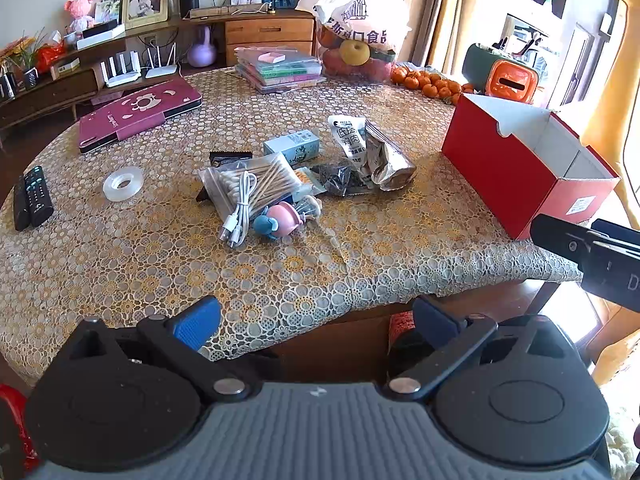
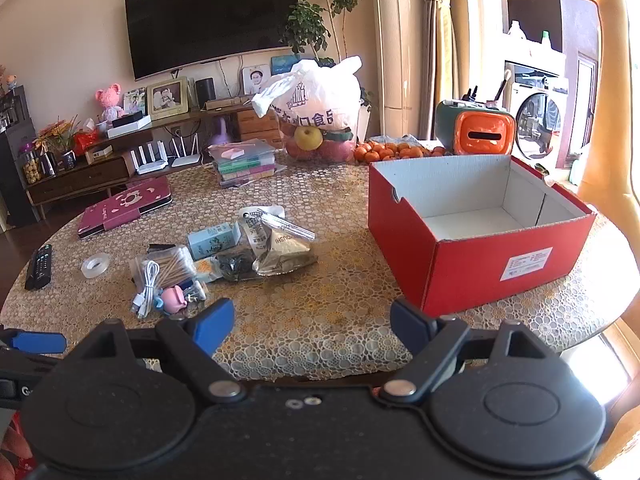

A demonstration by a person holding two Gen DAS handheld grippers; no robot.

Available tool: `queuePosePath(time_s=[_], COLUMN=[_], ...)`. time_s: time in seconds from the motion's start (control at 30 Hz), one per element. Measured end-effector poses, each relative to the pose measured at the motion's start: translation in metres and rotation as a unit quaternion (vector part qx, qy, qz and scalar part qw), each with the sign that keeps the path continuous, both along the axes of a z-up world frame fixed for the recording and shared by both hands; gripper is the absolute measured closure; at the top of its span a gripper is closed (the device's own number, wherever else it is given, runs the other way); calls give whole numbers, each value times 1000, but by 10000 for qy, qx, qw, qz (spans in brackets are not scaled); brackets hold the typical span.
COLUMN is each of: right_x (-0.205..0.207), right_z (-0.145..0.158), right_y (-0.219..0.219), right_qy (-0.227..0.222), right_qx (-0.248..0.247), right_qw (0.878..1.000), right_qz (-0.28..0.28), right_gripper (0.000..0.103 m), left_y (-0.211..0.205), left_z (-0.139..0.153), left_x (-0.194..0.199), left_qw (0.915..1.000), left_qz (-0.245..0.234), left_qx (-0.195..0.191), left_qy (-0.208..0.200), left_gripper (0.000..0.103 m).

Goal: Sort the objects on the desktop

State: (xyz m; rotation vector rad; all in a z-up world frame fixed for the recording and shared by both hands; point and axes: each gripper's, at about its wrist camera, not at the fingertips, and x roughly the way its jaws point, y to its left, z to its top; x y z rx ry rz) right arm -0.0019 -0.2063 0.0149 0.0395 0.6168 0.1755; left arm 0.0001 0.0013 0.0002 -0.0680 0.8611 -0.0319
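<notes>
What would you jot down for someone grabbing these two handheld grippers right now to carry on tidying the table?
Left gripper: open, empty, near the table's front edge.
Right gripper: open, empty, also at the front edge.
Clutter pile mid-table: cotton swab bag, white cable, pink-and-blue toy, small blue box, snack packets. Tape roll lies apart to the left.
Red box on the right: empty.
Done: nothing sorted yet. Left: everything.

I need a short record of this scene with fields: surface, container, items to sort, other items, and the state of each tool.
surface: round table with lace cover
container: red box, open, empty, on the right
items to sort: cotton swab bag, white cable, pink toy, foil snack packs, small blue carton
other items: tape roll, two remotes
left tool: open, holds nothing
right tool: open, holds nothing
</notes>
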Motion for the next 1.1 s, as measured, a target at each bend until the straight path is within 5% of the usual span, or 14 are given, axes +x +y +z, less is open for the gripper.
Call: queuePosePath(time_s=[0.6,1.1], right_x=[17,49], right_z=[-4,-10], right_y=[1,2], right_qy=[-34,-113], right_qx=[141,-1], right_qw=[9993,9971], right_qz=[343,749], right_gripper=[18,18], left_y=[7,40], left_z=[3,-1], left_x=[7,35], left_qw=[9997,9978], left_qz=[-11,420], left_qx=[-109,245], left_qy=[-235,-453], left_gripper=[0,0])
